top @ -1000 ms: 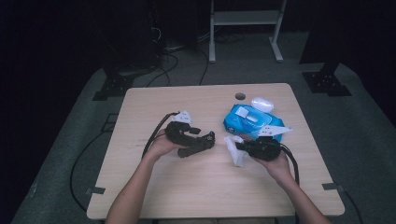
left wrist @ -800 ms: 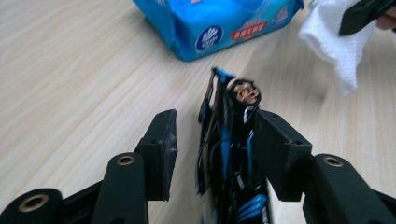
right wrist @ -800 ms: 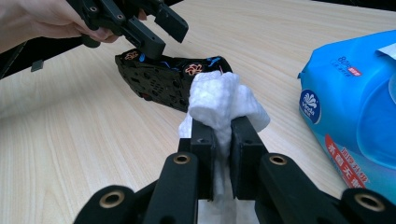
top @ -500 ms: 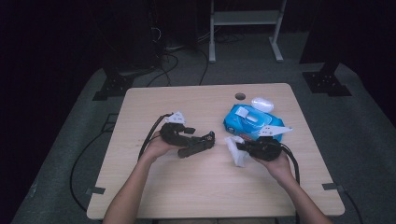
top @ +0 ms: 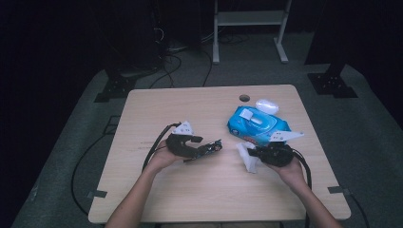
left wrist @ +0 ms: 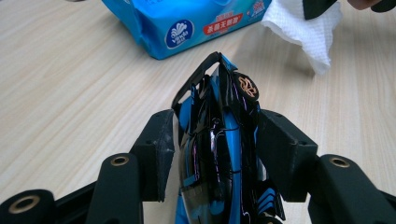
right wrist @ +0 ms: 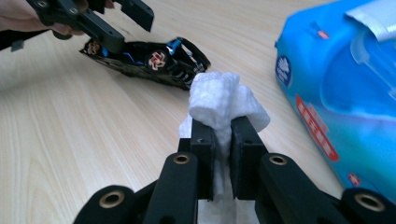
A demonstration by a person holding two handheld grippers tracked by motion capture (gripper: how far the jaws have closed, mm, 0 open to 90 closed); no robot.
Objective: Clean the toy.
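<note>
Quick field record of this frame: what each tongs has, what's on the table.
left tongs: around a black-and-blue toy car turned on its side; jaws have just been opening, left pad off the car
right tongs: shut on a wadded white wipe
wipe pack: blue, flat on the table, flap lifted, beyond the right tongs
white case: small, rounded, behind the pack, near the table's cable hole
car vs wipe: apart, facing each other
hands: both low over the table's near half
</note>
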